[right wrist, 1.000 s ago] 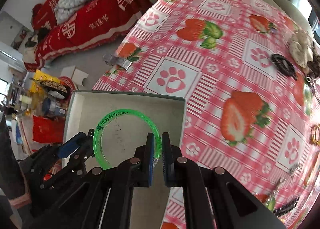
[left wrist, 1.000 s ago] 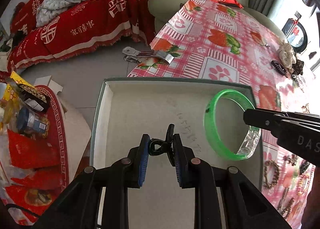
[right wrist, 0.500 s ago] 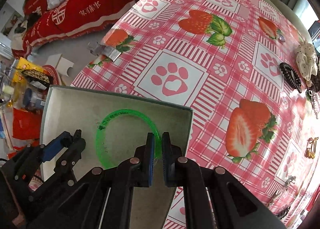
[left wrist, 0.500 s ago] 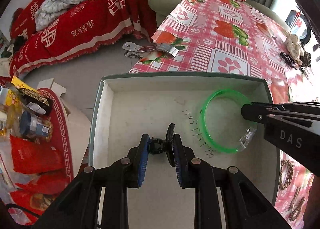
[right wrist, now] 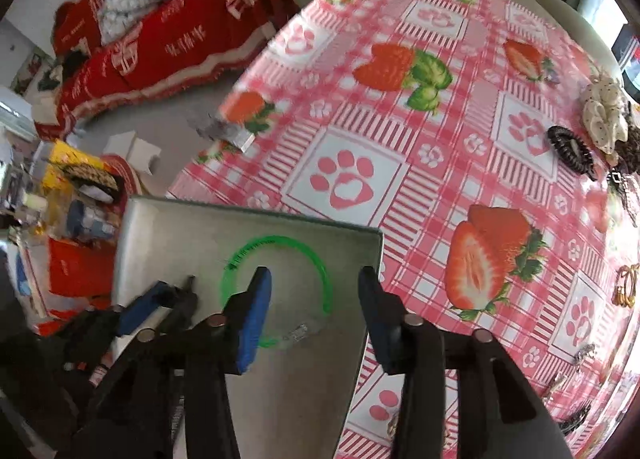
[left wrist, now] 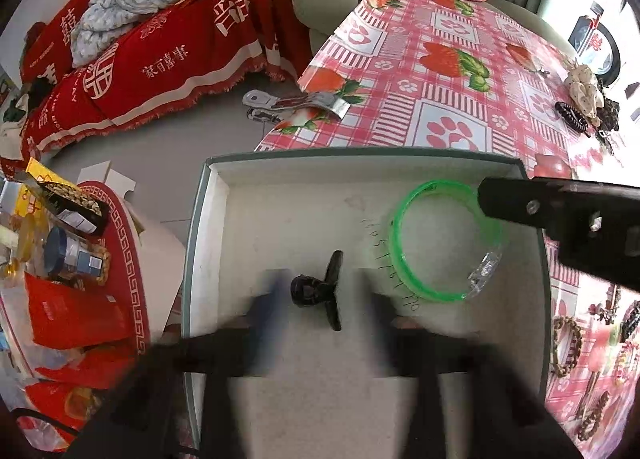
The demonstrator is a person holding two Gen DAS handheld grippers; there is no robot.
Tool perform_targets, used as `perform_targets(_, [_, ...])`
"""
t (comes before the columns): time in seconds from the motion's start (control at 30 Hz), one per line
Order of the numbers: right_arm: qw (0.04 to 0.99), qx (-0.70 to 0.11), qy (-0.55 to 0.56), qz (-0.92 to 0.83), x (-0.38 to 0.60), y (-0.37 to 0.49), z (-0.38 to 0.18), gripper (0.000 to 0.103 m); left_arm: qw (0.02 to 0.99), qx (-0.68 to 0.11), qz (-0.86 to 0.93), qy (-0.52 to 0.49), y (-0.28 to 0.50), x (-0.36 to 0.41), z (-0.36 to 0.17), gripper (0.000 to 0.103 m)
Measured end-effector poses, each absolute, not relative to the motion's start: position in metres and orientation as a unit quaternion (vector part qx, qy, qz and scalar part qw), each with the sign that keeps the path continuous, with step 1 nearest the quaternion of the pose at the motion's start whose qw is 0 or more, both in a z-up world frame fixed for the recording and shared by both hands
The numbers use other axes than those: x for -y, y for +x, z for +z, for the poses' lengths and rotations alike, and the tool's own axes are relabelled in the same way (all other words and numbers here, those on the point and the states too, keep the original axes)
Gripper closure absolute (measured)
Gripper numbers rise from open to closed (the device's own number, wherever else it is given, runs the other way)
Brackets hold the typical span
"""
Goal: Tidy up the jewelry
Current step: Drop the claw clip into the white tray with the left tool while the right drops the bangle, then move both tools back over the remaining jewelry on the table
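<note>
A grey-white tray (left wrist: 280, 175) sits at the table's near-left corner. A green bangle (left wrist: 396, 255) lies flat in its right half; it also shows in the right wrist view (right wrist: 324, 279). A small black hair claw (left wrist: 320, 291) lies on the tray floor left of the bangle. My left gripper (left wrist: 324, 291) is open, motion-blurred, its fingers either side of the claw and apart from it. My right gripper (right wrist: 316, 311) is open over the bangle, one finger inside the ring, and it shows at the tray's right edge in the left wrist view (left wrist: 560, 215).
The strawberry and paw-print tablecloth (right wrist: 400, 131) covers the table. Hair ties and a cream scrunchie (right wrist: 604, 119) lie at the far right, beaded bracelets (left wrist: 568, 343) at the near right. A metal clip (left wrist: 296, 103) grips the cloth's left edge. Red bags and jars (left wrist: 72, 259) crowd the floor left.
Both grippers have opened. The left let go of the black hair claw, the right let go of the green bangle. Both things now lie in the tray.
</note>
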State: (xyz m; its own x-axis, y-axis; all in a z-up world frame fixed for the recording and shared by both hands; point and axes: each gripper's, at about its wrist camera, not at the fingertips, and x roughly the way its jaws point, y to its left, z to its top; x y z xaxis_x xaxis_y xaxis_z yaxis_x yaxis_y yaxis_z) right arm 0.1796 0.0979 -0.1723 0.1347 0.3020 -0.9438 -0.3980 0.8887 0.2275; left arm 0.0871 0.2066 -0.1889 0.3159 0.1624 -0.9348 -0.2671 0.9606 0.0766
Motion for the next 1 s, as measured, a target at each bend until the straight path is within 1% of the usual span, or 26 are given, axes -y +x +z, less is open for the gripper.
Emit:
perform_targets(0.07, [0.756,-0.61,-0.025,0.235,-0.092,0.178,-0.162,0.053,0.825,-0.544,0.149,-0.034,0.083,-0.203,-0.178,0.0])
perform_targets(0.3, [0.768,-0.601,0.004,0.222,-0.066,0.172,-0.144,0.052,0.826,-0.546,0.14,-0.017,0.086,-0.191,-0.167,0.0])
perform_targets(0.37, [0.768,-0.603,0.014,0.213,-0.054,0.169,-0.143,0.051,0.826,-0.547,0.137,-0.014,0.086,-0.186,-0.164,0.0])
perform_targets(0.43, [0.768,-0.606,0.023,0.204,-0.039,0.165,-0.142,0.045,0.825,-0.549,0.135,-0.008,0.084,-0.182,-0.162,0.0])
perform_targets(0.57, [0.766,-0.614,0.04,0.187,-0.014,0.157,-0.144,0.039,0.825,-0.552,0.122,-0.003,0.078,-0.167,-0.159,0.0])
perform_targets(0.63, [0.763,-0.619,0.051,0.179,0.002,0.152,-0.146,0.033,0.821,-0.559,0.112,-0.005,0.076,-0.159,-0.158,0.0])
perform_targets(0.7, [0.762,-0.622,0.061,0.17,0.018,0.147,-0.146,0.029,0.817,-0.567,0.101,-0.005,0.074,-0.149,-0.158,0.0])
perform_targets(0.8, [0.759,-0.628,0.078,0.156,0.04,0.14,-0.147,0.028,0.814,-0.574,0.09,0.007,0.07,-0.13,-0.158,0.0])
perform_targets(0.9, [0.758,-0.63,0.094,0.142,0.063,0.132,-0.147,0.02,0.815,-0.574,0.075,0.02,0.068,-0.112,-0.154,0.0])
perform_targets(1.0, [0.758,-0.631,0.108,0.123,0.091,0.122,-0.147,0.02,0.818,-0.572,0.056,0.028,0.068,-0.093,-0.149,0.0])
